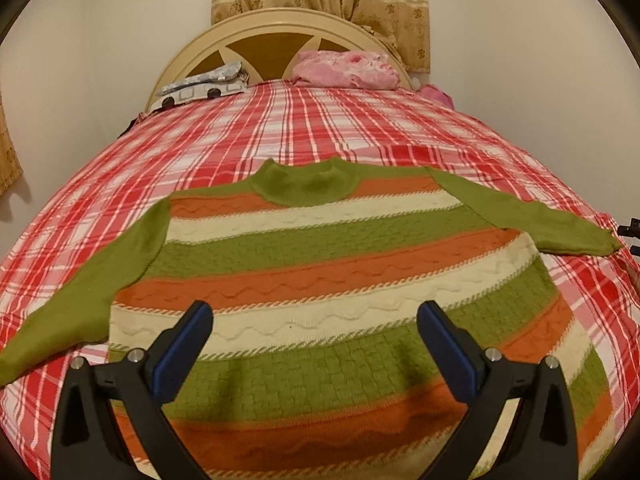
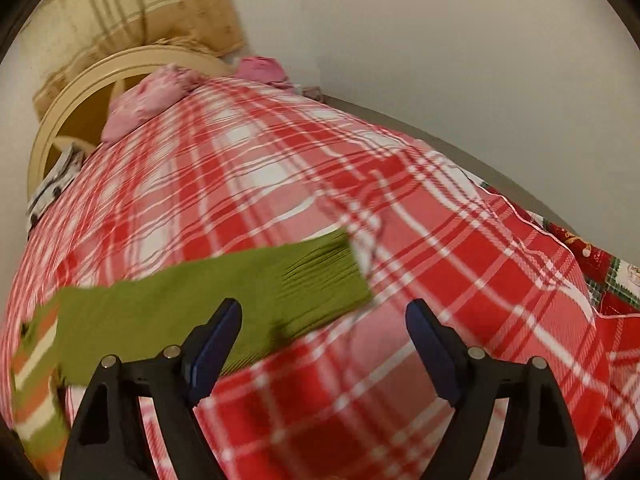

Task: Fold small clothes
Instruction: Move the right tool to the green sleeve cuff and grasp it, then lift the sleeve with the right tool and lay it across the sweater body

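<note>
A small knitted sweater (image 1: 332, 280) with green, orange and cream stripes lies flat on the bed's red and white checked blanket (image 1: 280, 128), both green sleeves spread out to the sides. The left tool (image 1: 314, 314) hangs over the bottom part of the sweater with its two fingers wide apart, holding nothing. The right tool (image 2: 324, 312) hangs just beside the ribbed green sleeve cuff (image 2: 320, 280), also wide apart and holding nothing. A pink pillow (image 1: 346, 69) sits by the cream headboard (image 1: 272, 26).

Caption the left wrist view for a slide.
Open left hand-held gripper above a striped sweater spread flat on a plaid bed.
</note>
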`<action>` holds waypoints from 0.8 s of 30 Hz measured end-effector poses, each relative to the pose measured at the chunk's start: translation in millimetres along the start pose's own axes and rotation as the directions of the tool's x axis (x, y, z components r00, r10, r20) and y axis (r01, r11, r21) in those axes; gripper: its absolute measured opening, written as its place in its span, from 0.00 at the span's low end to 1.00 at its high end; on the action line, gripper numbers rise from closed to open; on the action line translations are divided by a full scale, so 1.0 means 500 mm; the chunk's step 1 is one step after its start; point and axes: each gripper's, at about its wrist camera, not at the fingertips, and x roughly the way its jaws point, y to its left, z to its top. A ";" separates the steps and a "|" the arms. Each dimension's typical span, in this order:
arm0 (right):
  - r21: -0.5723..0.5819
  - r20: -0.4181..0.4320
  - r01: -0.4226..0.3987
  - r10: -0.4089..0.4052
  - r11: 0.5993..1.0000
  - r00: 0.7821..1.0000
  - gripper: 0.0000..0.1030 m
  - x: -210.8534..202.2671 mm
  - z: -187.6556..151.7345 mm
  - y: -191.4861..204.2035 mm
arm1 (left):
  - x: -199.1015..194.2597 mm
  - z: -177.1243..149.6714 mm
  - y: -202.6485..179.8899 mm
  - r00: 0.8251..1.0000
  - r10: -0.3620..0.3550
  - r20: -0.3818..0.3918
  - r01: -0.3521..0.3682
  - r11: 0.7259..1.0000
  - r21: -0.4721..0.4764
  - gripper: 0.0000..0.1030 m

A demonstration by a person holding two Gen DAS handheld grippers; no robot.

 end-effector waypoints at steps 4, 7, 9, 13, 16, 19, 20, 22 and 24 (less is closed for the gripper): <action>0.041 -0.044 -0.022 0.024 0.999 0.999 0.60 0.035 0.018 -0.028 | 0.014 -0.003 0.002 1.000 0.002 -0.011 -0.002 1.000 -0.011 1.00; 0.066 -0.068 -0.067 0.072 0.996 0.995 0.46 0.055 0.022 -0.035 | 0.018 -0.007 0.002 1.000 -0.001 -0.014 0.001 1.000 -0.017 1.00; 0.061 -0.070 -0.084 0.088 0.995 0.994 0.44 0.057 0.023 -0.030 | 0.020 -0.009 0.001 1.000 -0.002 -0.016 0.002 1.000 -0.014 1.00; 0.036 -0.074 -0.106 0.109 0.994 0.991 0.26 0.055 0.018 -0.007 | 0.022 -0.014 -0.002 1.000 -0.009 -0.024 0.009 1.000 -0.009 1.00; 0.028 -0.077 -0.106 0.108 0.994 0.991 0.13 0.054 0.015 0.001 | 0.019 -0.015 -0.002 1.000 -0.016 -0.023 0.015 1.000 -0.012 1.00; 0.024 -0.065 -0.115 0.117 0.993 0.991 0.06 0.046 0.017 0.007 | 0.015 -0.015 0.003 1.000 -0.023 -0.021 0.022 1.000 -0.020 1.00; 0.022 -0.058 -0.118 0.119 0.993 0.991 0.05 0.040 0.018 0.009 | 0.013 -0.014 0.004 0.999 -0.024 -0.021 0.024 0.999 -0.023 1.00; 0.013 -0.041 -0.134 0.134 0.991 0.990 0.05 0.024 0.023 0.019 | 0.007 -0.013 0.007 0.999 -0.029 -0.017 0.029 0.999 -0.030 1.00; -0.002 -0.024 -0.146 0.146 0.989 0.989 0.05 0.006 0.031 0.036 | 0.000 -0.011 0.009 0.999 -0.032 -0.011 0.032 0.999 -0.034 1.00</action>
